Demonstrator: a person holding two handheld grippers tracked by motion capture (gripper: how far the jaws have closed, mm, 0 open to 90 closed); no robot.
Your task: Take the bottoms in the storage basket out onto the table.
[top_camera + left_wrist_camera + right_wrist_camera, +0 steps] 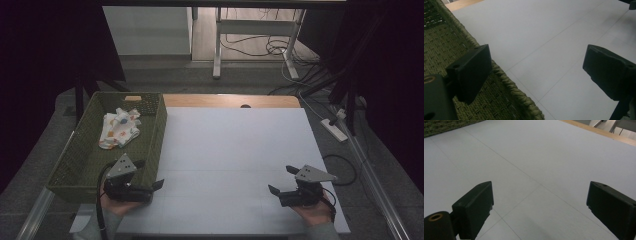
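Where the table's left edge lies, a green basket (82, 165) holds patterned cloth (119, 128).

My left tongs (537, 75): jaws spread wide, nothing between them. Left jaw hangs over the woven green basket (506, 82), whose rim runs diagonally under it. Right jaw over the white worktop (544, 37), which shows faint seam lines. Wooden edge at top left.

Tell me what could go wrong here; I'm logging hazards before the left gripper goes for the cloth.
The open left gripper sits at the green woven basket wall, so a jaw could catch the rim. The white patterned cloth lies crumpled at the far end and might be pinched only partly.
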